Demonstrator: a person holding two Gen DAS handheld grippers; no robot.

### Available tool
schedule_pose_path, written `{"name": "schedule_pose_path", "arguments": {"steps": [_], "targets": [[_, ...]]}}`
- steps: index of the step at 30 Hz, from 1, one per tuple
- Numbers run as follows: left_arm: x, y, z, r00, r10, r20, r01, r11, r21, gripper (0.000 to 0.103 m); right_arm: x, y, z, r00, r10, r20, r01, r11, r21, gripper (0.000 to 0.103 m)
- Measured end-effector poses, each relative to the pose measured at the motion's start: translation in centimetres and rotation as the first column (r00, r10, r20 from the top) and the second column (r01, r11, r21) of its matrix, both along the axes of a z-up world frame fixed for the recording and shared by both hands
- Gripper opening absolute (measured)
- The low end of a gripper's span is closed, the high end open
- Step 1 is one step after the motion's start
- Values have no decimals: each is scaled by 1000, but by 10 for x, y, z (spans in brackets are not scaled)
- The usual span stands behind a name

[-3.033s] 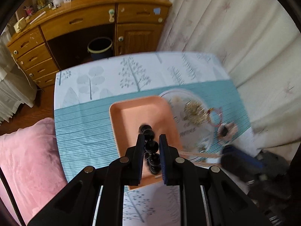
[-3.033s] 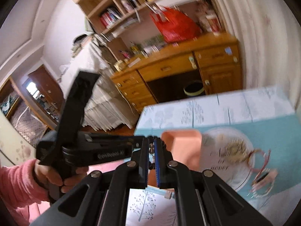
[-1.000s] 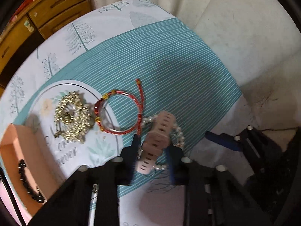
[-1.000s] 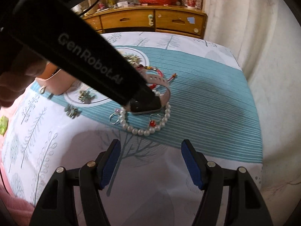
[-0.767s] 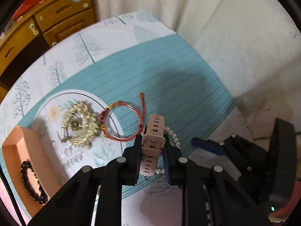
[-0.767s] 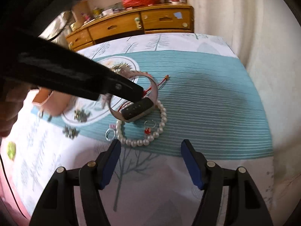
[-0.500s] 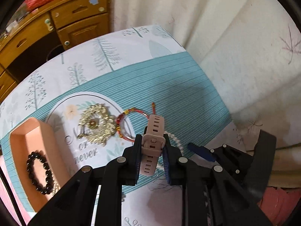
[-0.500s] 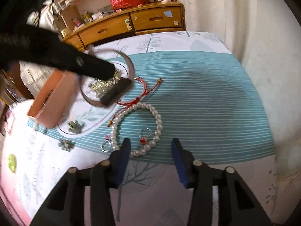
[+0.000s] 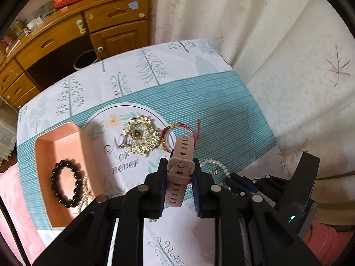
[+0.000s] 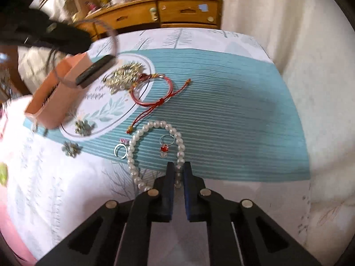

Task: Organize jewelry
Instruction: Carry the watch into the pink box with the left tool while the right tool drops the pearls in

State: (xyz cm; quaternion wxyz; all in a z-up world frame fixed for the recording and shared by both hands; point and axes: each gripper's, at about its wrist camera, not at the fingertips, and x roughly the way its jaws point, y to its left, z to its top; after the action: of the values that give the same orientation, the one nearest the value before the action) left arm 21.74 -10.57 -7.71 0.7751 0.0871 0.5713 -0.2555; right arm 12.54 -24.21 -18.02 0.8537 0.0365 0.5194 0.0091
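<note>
Two grippers busy at once: your left gripper (image 9: pixel 178 173) clamps the pink watch (image 9: pixel 180 168) by its strap, lifted clear of the cloth, so it can swing to the tray (image 9: pixel 44 141) at nine o'clock, where a black bracelet (image 9: pixel 65 184) lies. Your right gripper (image 10: pixel 176 177) is nearly closed around the pearl bracelet (image 10: pixel 135 141) at its near edge, on the cloth; whether it pinches the beads, I cannot tell.
</note>
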Motion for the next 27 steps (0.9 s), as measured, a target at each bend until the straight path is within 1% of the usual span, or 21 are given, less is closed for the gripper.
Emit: {"name": "schedule_pose_path", "arguments": {"steps": [4, 6, 8, 10, 13, 15, 18, 22, 27], "targets": [[-5, 9, 11, 1000, 20, 2, -20, 1000, 3, 18, -6, -7, 12, 998, -52, 18, 51, 997, 56, 7], [-10, 15, 19, 1000, 30, 0, -30, 1000, 7, 18, -9, -10, 21, 996, -76, 37, 72, 993, 98, 7], [-14, 22, 26, 999, 39, 2, -39, 999, -4, 18, -11, -13, 32, 993, -102, 59, 93, 986, 136, 7], [-18, 29, 34, 999, 44, 7, -44, 999, -17, 18, -10, -13, 42, 990, -116, 76, 103, 982, 155, 7], [-20, 41, 44, 998, 61, 9, -61, 998, -14, 18, -10, -7, 59, 986, -125, 109, 105, 978, 178, 7], [-19, 54, 54, 996, 87, 10, -86, 996, -29, 18, -10, -2, 69, 984, -124, 125, 103, 980, 168, 7], [-17, 74, 66, 995, 102, 1, -102, 993, -61, 18, -9, 6, 83, 978, -136, 156, 110, 980, 165, 7], [-11, 97, 75, 996, 91, 12, -90, 993, -71, 18, -10, 15, 97, 964, -195, 183, 159, 968, 195, 7], [5, 129, 79, 997, 78, 18, -76, 994, -82, 18, -11, 38, 109, 938, -282, 204, 225, 939, 261, 7]]}}
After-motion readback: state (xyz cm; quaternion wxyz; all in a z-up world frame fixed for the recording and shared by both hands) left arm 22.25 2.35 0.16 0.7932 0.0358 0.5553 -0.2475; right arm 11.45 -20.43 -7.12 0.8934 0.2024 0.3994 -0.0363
